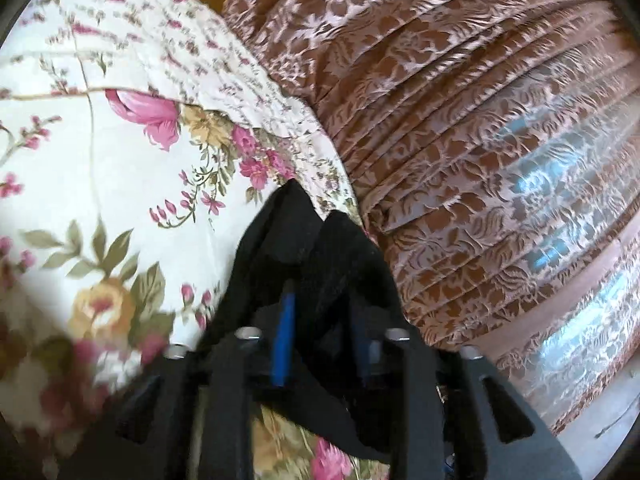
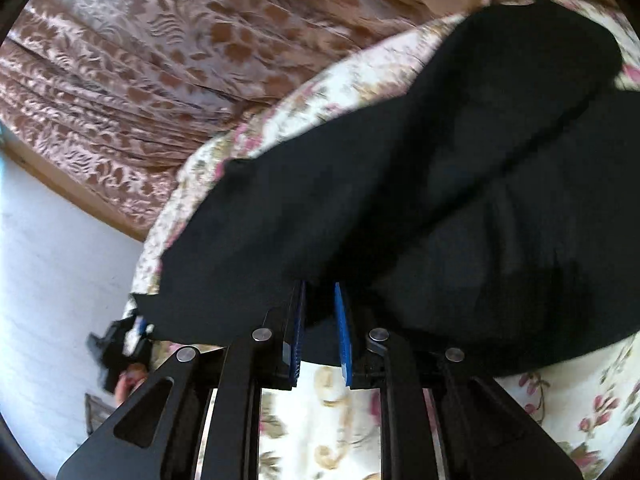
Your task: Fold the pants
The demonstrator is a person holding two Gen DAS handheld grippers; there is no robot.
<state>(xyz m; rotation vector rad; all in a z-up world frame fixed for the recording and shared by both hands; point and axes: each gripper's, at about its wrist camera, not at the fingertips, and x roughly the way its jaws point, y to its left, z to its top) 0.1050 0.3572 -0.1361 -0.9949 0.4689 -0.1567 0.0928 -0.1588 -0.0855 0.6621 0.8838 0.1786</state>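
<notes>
- In the left wrist view the black pants [image 1: 308, 248] cover the finger ends of the left gripper [image 1: 320, 312], so the tips are hidden; only one blue pad [image 1: 285, 340] shows clearly between the folds.
- The left gripper is clenched on the pants: the cloth is bunched between its fingers and rises in two dark peaks above them.
- The lower left of this view is blurred, and the flowers there are hard to make out.
- In the right wrist view the pants [image 2: 440, 184] fill the middle and right, and their far end is cut off at the upper right edge.
- The right gripper [image 2: 320, 312] grasps the pants at the near edge; cloth sits between its two blue pads [image 2: 343, 340], and the tips go under the cloth.
- At the lower left of the same view the other gripper [image 2: 120, 344] is small and blurred, with part of a hand [image 2: 126, 384] below it; its state is not readable there.
- The surface is a bed with a white floral sheet [image 1: 100, 160]; the pants hang above it and partly lie on it.
- Beside the sheet lies a brown patterned cover [image 1: 480, 120] in pleats, shiny in some places.
- A white wall [image 2: 52, 260] stands at the left of the right wrist view, with a wooden strip along the edge of the cover.
</notes>
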